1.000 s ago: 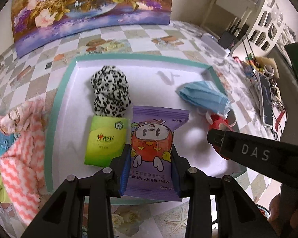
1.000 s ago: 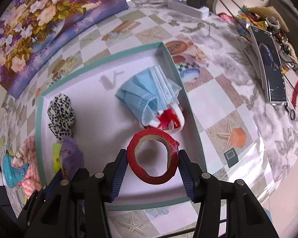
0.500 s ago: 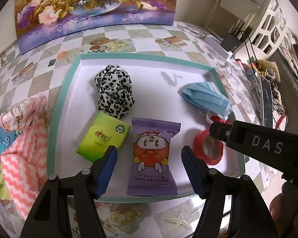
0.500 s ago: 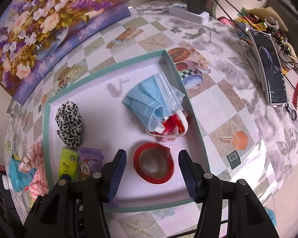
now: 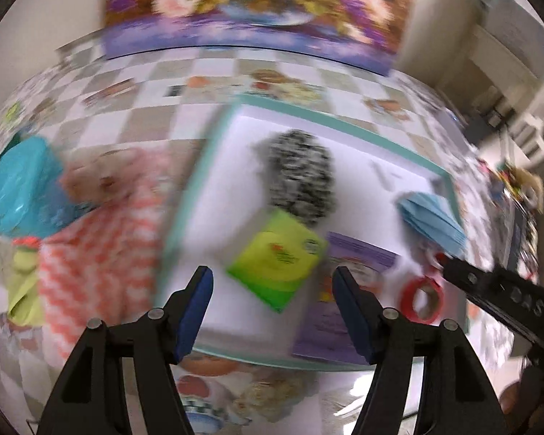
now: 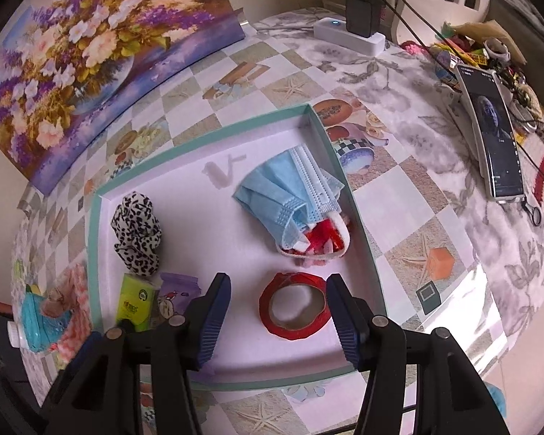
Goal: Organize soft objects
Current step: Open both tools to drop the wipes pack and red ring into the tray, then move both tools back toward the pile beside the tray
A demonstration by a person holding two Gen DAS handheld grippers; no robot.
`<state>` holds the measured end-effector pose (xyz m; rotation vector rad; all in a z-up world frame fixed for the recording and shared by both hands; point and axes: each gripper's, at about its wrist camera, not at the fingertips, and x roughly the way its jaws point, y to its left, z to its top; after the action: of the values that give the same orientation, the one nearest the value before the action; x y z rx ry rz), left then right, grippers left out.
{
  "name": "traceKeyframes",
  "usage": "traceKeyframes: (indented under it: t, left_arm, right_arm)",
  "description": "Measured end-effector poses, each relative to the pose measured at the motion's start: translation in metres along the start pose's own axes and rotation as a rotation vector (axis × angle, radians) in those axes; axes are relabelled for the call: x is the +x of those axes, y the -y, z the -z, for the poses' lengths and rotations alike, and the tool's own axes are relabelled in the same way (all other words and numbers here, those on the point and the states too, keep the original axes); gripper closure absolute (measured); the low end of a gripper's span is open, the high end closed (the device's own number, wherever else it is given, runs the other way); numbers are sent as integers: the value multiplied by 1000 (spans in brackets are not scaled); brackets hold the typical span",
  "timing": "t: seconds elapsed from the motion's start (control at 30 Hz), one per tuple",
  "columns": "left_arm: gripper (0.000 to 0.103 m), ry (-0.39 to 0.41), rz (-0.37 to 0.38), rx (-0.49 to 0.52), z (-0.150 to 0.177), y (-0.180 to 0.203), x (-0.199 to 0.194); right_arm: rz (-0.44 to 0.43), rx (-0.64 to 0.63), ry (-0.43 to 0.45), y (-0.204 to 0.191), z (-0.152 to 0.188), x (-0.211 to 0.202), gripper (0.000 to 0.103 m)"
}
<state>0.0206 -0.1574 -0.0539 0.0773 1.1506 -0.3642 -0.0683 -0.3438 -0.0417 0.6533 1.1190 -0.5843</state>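
While the left view was smeared by blur, the right one was sharp, and nearest in it stood the right tool (image 6: 277, 310), its ribbed blue pads spread apart to either side of a red tape roll (image 6: 293, 304) without touching it; the roll, a glossy ring with a cardboard core and a crumpled rim, lay flat on the floor of the tray (image 6: 94, 253). That tray was a shallow rectangular box with a smooth white inside and a thin teal wall, resting on the bench (image 6: 435, 224) under a glossy checked and flowered cloth. The left tool (image 5: 272, 306) hung with its jaws wide and gripping nothing, over the tray's near edge, with a flat, square green tissue pack (image 5: 277, 262) beyond its tips. Beside that pack lay a purple wipes sachet (image 5: 341, 290), a crinkly foil pouch with crimped ends. Farther in sat a leopard-print scrunchie (image 6: 137, 232), a soft, bunched fabric loop, and towards the right wall a pleated blue face mask (image 6: 290, 188), folded over a small red and white item. Outside the tray to the left lay a fluffy pink zigzag cloth (image 5: 98, 253) and a shiny teal packet (image 5: 18, 192). At the far edge a flower painting (image 6: 72, 54) leaned against the wall.
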Motion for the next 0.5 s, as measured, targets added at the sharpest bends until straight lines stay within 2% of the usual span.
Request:
traceKeyframes:
  t: [0.07, 0.1, 0.13, 0.2, 0.37, 0.43, 0.5]
  left_arm:
    - [32, -3, -38, -51, -1, -13, 0]
    - [30, -6, -50, -70, -1, -18, 0]
    - [23, -11, -65, -90, -1, -24, 1]
    - [20, -18, -89, -126, 0, -33, 0]
    - [19, -4, -109, -162, 1, -45, -6]
    - [12, 1, -123, -178, 1, -49, -8]
    - [11, 8, -133, -207, 2, -56, -11]
  right_arm:
    - [7, -37, -5, -8, 2, 2, 41]
    - [6, -51, -5, -11, 4, 2, 41]
    - [5, -66, -5, -15, 5, 2, 41]
    - [12, -98, 2, -22, 8, 2, 39]
    - [23, -171, 14, -39, 13, 2, 31]
    - [24, -197, 24, -45, 16, 1, 26]
    - [24, -206, 33, -48, 16, 0, 23]
